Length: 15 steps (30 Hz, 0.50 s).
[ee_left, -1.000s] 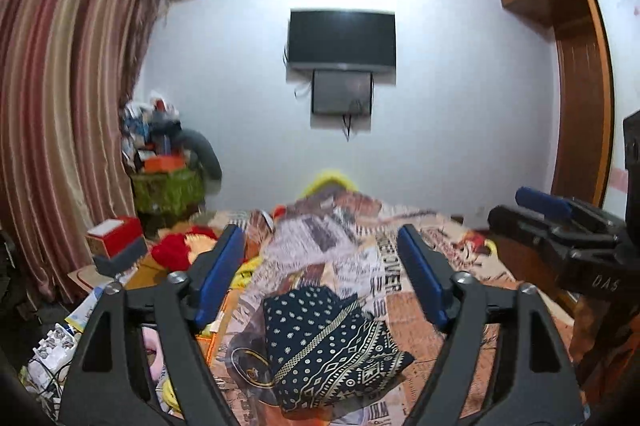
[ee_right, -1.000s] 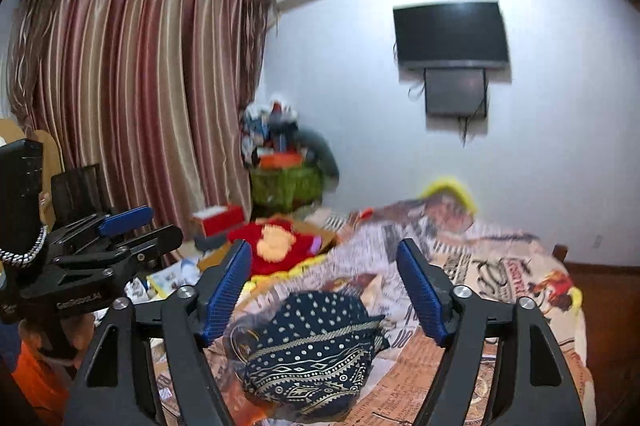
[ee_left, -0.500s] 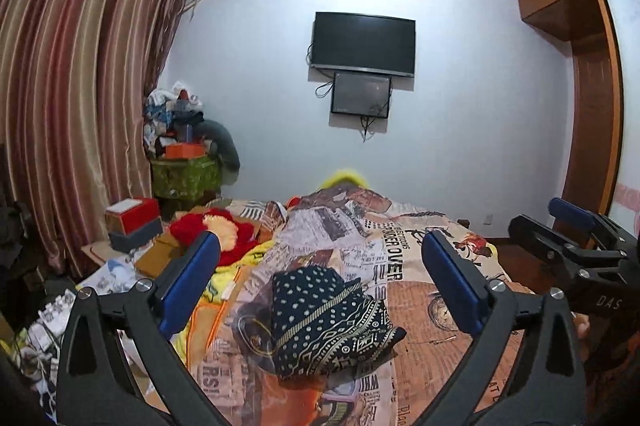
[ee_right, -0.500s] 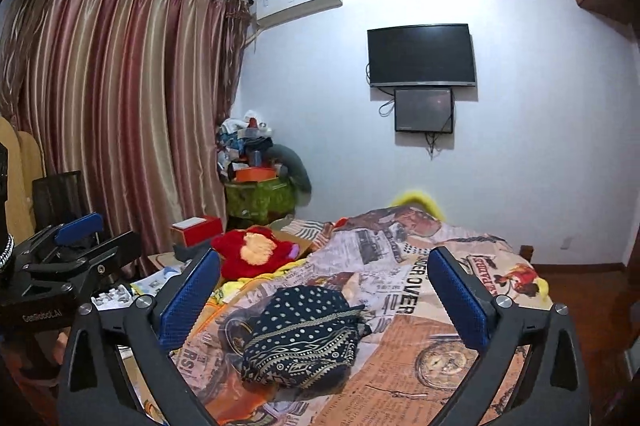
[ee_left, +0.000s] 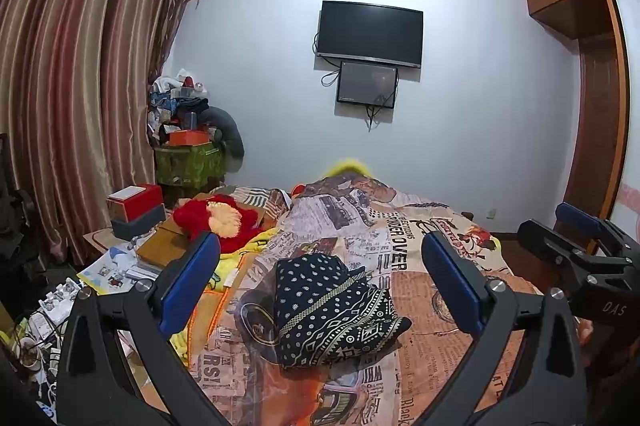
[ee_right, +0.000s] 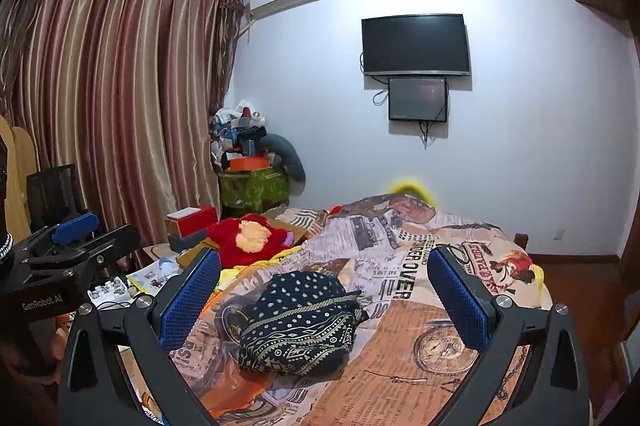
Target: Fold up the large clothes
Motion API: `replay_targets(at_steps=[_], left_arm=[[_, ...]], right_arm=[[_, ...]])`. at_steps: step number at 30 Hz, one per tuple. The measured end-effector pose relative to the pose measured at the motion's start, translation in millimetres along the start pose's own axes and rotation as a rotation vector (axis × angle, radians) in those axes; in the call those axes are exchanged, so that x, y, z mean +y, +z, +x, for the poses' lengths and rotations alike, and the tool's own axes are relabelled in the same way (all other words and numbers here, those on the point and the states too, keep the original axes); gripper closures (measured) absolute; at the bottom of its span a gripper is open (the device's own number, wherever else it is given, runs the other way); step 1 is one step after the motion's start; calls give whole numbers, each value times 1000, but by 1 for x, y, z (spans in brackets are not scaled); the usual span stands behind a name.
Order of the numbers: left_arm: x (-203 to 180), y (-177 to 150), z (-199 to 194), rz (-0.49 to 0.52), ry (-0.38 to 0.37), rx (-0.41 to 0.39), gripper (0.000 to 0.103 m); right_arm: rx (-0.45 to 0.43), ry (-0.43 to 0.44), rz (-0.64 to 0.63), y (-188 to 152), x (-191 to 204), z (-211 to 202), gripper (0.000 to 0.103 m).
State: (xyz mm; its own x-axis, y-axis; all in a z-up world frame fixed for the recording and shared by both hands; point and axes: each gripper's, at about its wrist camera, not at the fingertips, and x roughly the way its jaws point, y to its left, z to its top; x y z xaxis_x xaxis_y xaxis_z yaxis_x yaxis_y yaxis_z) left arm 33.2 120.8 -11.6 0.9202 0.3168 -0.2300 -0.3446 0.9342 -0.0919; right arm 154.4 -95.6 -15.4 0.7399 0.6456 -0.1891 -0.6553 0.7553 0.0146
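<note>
A dark navy garment (ee_left: 332, 310) with white dots and geometric bands lies bunched on the newspaper-print bedspread (ee_left: 400, 266). In the left wrist view my left gripper (ee_left: 320, 284) stands open, its blue pads wide apart, short of the garment and above the bed. The right wrist view shows the same garment (ee_right: 300, 322) ahead of my right gripper (ee_right: 324, 296), also open and holding nothing. My right gripper (ee_left: 576, 242) appears at the right edge of the left wrist view; my left gripper (ee_right: 72, 238) appears at the left edge of the right wrist view.
A red plush toy (ee_left: 218, 218) and yellow cloth lie at the bed's left side. Boxes (ee_left: 134, 210), papers and clutter crowd the floor on the left by the striped curtain (ee_left: 80, 86). A wardrobe (ee_left: 592, 86) stands on the right, a television (ee_left: 370, 28) on the far wall.
Both grippers' jaws have opened wider. Both views have pulled back and tilted, showing more of the ceiling, wall and bed. The garment has not moved.
</note>
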Motion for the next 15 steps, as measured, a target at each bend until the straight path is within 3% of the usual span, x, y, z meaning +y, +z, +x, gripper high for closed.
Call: replay_targets(at_steps=[15], left_arm=[[2, 0, 6, 9, -15, 10, 1]], right_arm=[[-1, -3, 1, 0, -1, 0, 0]])
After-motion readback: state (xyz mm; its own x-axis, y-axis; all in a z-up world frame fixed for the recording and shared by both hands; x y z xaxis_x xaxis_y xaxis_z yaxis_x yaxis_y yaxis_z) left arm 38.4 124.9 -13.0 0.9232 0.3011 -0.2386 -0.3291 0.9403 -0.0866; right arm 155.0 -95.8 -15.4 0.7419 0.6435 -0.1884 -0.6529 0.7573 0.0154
